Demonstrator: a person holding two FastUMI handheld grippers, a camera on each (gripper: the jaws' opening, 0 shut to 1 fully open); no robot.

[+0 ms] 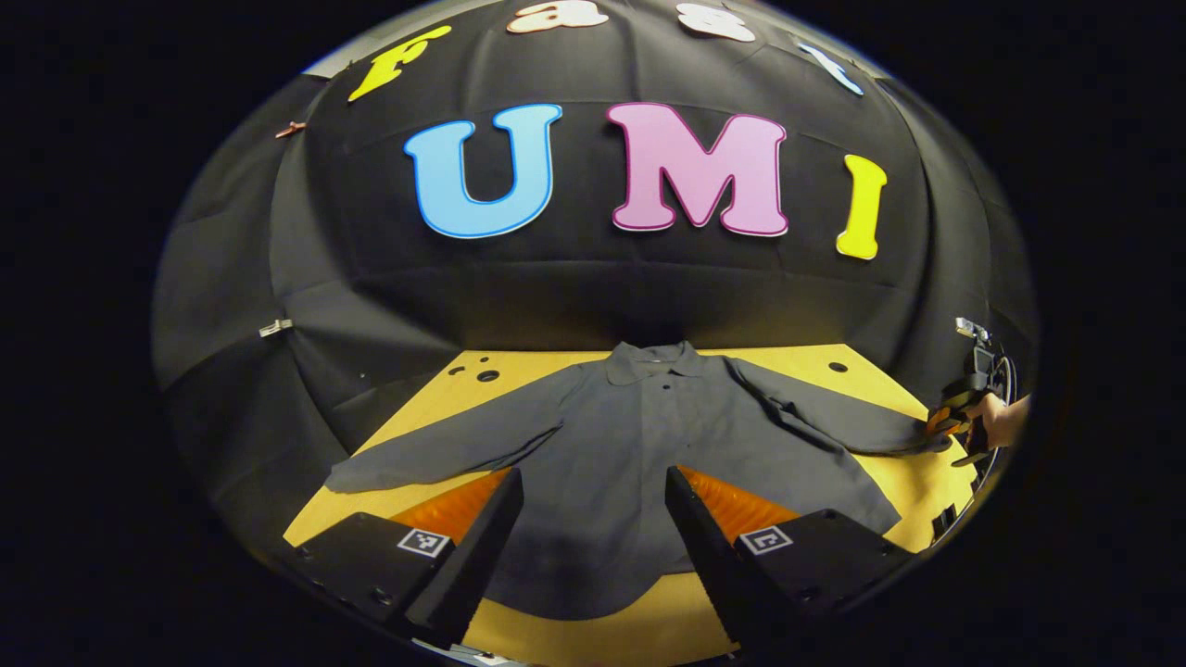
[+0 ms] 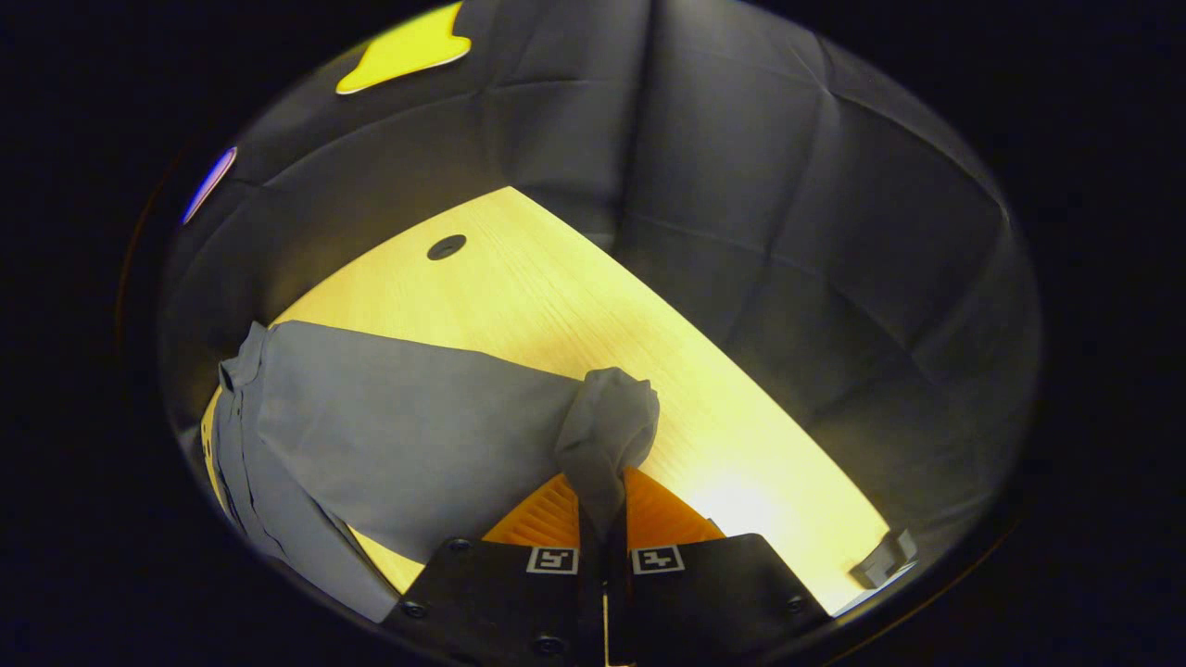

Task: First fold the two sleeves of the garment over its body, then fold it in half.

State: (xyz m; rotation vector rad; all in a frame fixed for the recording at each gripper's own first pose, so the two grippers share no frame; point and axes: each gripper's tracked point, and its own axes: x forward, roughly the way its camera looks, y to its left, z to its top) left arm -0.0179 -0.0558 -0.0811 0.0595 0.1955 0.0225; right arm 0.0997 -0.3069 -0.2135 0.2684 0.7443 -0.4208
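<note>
- The dark grey long-sleeved collared shirt lies flat on the pale yellow wooden bench, collar toward the booth wall, hem toward the left tool.
- The left tool hangs above the hem with its jaws spread wide, released, nothing between them; the shirt's lower body shows in the gap between its two fingers.
- In the left gripper view one sleeve runs out flat to the left, and the other sleeve stretches right to the bench's edge, where the right tool meets its cuff.
- In the right gripper view the right tool is clenched on the bunched sleeve cuff, the fabric pinched between both fingers and puffing out above the tips; the sleeve fans away to the left toward the shirt's body.
- A hand holds the right tool at the far right edge, low near the bench top.
- Dark round holes dot the bench near the wall, well apart from the cuff.
- A small grey clip-like piece sits at the bench's right edge in the right gripper view; what it is cannot be told.
</note>
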